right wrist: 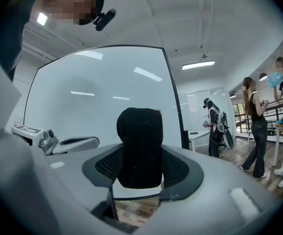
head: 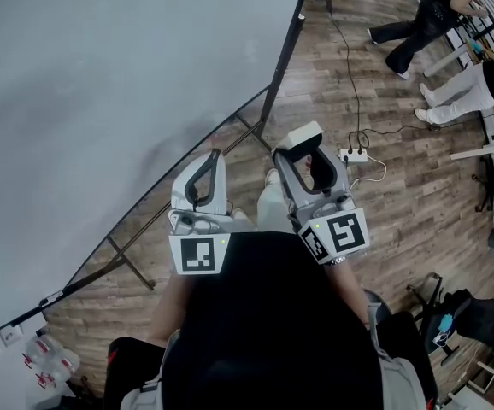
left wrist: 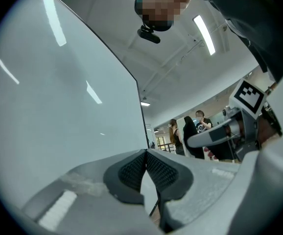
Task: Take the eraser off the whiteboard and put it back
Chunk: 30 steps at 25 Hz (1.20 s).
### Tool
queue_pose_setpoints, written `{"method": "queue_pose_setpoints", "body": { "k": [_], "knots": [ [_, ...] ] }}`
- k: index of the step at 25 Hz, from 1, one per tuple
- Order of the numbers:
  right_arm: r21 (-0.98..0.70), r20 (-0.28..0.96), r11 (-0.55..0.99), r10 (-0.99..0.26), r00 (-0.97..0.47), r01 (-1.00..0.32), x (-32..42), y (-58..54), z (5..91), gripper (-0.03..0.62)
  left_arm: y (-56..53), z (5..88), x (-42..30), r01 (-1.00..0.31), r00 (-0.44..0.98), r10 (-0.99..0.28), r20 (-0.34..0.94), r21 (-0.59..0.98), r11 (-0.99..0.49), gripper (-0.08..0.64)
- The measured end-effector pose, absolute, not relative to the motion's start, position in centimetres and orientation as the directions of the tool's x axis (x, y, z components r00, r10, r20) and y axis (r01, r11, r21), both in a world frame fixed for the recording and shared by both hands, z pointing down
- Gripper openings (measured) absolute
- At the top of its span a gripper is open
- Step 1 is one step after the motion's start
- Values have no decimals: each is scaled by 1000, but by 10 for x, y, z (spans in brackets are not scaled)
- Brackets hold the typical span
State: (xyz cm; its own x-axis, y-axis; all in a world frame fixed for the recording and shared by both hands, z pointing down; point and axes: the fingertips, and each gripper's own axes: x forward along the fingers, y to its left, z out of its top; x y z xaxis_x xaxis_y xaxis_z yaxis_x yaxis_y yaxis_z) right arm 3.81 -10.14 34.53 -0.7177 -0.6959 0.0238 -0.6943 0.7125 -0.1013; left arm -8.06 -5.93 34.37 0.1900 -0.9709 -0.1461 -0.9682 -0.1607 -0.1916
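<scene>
On the left, the whiteboard (head: 102,101) fills most of the head view, its dark frame running down to a stand on the wooden floor (head: 401,203). Just right of the board's lower edge, the left gripper (head: 213,161) points towards it with its jaws clenched together. In the left gripper view its ribbed pads (left wrist: 131,173) meet at the tips with nothing between them, and the board's blank surface lies ahead and to the left.

Beside it, the right gripper (head: 308,162) has its jaws spread wide around the eraser (head: 302,135). The black felt block stands upright between the pads (right wrist: 178,168), which press on both of its sides. The eraser is off the whiteboard, held in the air in front of the board's right edge.

Further right, a white power strip (head: 354,155) lies on the floor with its cable trailing away. Several people (head: 426,15) stand at the far right.
</scene>
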Motion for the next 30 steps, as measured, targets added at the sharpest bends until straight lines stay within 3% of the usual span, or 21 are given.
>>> {"method": "queue_pose_setpoints", "body": {
  "k": [30],
  "knots": [
    [-87,45,764,-638,-769,-639,18,-189,345,227,-111,348,-92,-977,117,-986,-122,-190,-93,3]
  ]
}}
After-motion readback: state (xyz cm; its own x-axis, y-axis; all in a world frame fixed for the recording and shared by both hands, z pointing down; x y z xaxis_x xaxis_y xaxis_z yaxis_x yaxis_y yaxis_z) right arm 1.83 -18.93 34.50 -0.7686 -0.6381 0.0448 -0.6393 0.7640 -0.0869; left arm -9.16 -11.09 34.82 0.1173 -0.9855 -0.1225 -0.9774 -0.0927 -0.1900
